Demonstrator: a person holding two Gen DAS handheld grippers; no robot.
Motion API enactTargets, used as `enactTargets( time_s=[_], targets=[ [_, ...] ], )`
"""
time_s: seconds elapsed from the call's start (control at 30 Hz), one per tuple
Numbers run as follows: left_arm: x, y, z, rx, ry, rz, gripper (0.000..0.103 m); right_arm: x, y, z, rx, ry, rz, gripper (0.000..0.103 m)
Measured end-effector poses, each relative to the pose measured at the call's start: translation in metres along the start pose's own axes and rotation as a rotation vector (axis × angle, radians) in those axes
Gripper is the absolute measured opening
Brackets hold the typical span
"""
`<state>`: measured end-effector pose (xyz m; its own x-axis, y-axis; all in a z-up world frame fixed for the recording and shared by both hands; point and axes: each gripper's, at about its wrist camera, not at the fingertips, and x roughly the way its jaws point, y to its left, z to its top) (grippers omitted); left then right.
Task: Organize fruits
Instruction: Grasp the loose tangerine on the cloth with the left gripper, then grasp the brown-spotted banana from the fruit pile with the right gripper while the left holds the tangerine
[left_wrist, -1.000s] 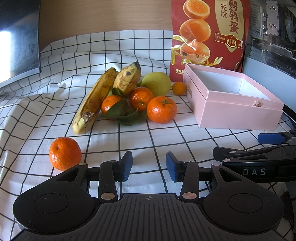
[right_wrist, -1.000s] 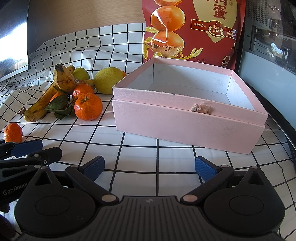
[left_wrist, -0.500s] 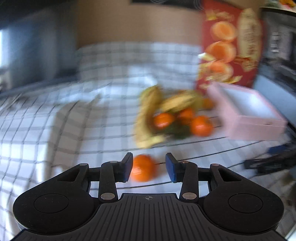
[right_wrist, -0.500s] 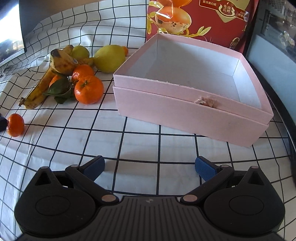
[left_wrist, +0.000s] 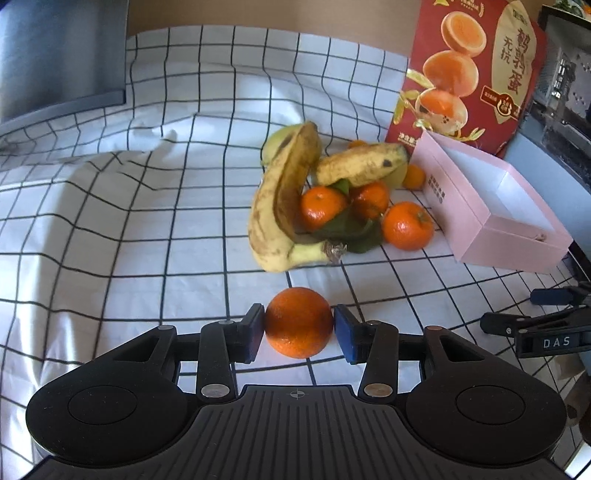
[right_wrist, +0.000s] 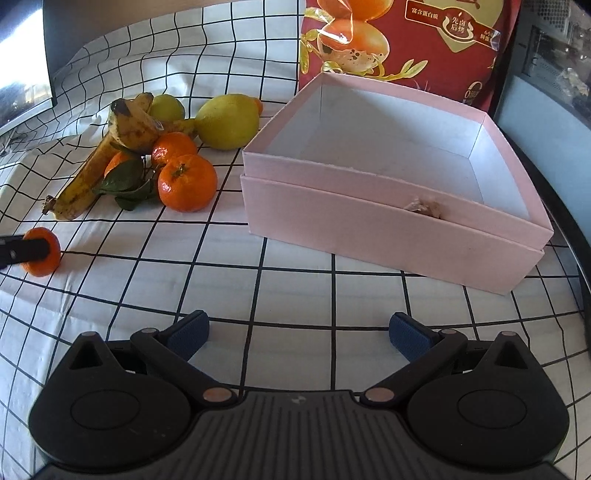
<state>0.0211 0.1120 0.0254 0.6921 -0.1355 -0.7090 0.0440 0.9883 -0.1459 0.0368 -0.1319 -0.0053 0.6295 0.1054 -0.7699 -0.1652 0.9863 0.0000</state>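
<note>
Progress: barely underway, by my read. Pink box (right_wrist: 391, 206) is sitting empty on the checked tabletop (left_wrist: 110, 229); bananas (left_wrist: 280, 206), lemon (right_wrist: 227, 120) & three tangerines are lying heaped at its 9 o'clock. Lone tangerine (left_wrist: 298, 322), at the heap's 6 o'clock, is sitting between the pads of the left hand-held gripper (left_wrist: 298, 334), which is angling down onto it; its jaws have just been opening a bit, pads at the peel but can't tell if they're pressing. Right hand-held gripper (right_wrist: 297, 334) is hovering wide open, empty, tilted down at the box's 6 o'clock. Everything left to box.
</note>
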Motion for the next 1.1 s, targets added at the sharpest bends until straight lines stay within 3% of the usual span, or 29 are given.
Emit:
enactTargets(
  time_s=[0.1, 0.37, 0.57, 0.77, 0.93, 1.03, 1.1],
  targets=[
    [0.005, 0.005, 0.001, -0.042, -0.002, -0.025, 0.045, -0.007, 0.013, 0.006, -0.079, 0.015, -0.002, 0.094],
    [-0.006, 0.023, 0.000, -0.121, -0.002, -0.018, 0.045, -0.055, 0.051, 0.050, -0.191, -0.133, 0.064, 0.093],
    [-0.023, 0.045, -0.007, -0.203, -0.027, 0.000, 0.045, -0.056, 0.078, 0.102, -0.222, -0.187, 0.138, 0.093],
    [-0.032, 0.057, -0.015, -0.268, -0.034, 0.023, 0.045, -0.023, 0.108, 0.165, -0.118, -0.029, 0.310, 0.060],
    [-0.044, 0.075, -0.022, -0.347, -0.066, 0.046, 0.045, -0.008, 0.160, 0.135, -0.191, 0.032, 0.354, 0.059],
    [-0.051, 0.085, -0.025, -0.348, -0.081, 0.078, 0.045, 0.013, 0.172, 0.123, -0.127, 0.114, 0.320, 0.059],
    [-0.054, 0.092, -0.026, -0.369, -0.083, 0.093, 0.045, 0.019, 0.176, 0.116, -0.096, 0.122, 0.316, 0.059]
  ],
)
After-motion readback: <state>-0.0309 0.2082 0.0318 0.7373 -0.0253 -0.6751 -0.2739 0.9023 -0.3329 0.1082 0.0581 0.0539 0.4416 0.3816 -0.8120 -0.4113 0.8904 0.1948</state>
